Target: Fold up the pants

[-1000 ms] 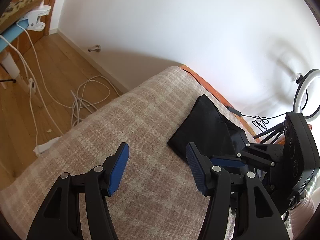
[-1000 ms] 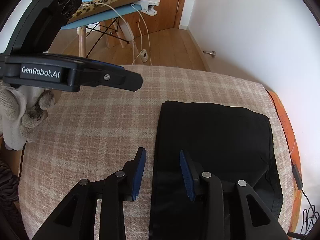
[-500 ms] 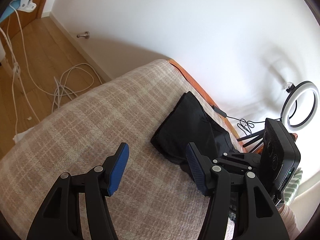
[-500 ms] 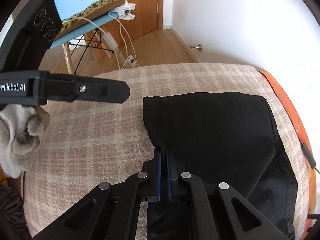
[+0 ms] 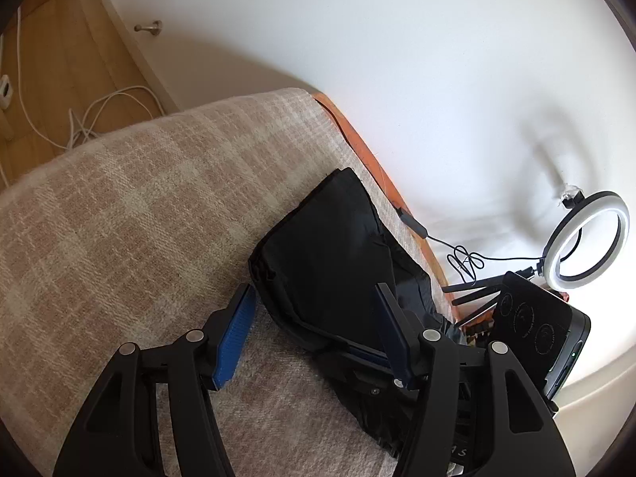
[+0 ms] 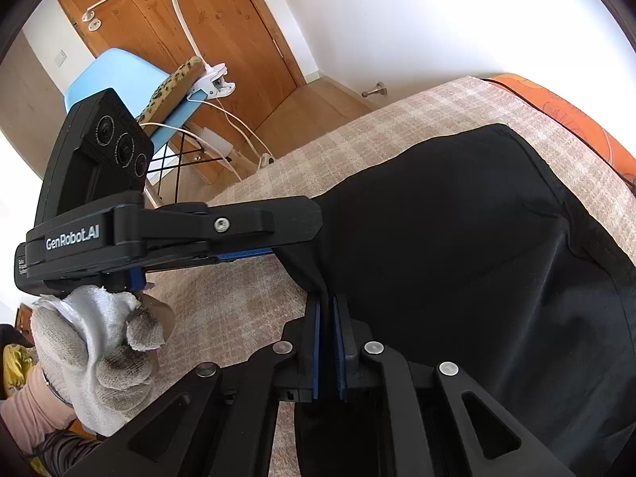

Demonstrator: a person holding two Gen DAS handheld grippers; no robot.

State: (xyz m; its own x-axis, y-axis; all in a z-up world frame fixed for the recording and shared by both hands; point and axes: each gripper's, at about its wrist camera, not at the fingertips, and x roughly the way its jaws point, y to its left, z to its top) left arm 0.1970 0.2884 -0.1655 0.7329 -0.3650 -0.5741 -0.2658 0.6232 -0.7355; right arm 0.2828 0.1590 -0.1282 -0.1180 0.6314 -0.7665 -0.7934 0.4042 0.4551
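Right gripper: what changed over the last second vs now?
The right gripper closed on the near edge of the black pants, then eased its jaws slightly; fabric is still pinched and pulled up. The left gripper moved in to straddle the pants' corner, open as before. The plaid blanket is unchanged.

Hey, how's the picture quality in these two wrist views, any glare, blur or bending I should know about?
Left wrist view: strong fisheye bending with dark corners; the lit ring light glows bright against the white wall, which looks washed out; the black pants show few folds. Right wrist view: same curved edges, sharp focus, the wall overexposed; the pants are nearly featureless black.
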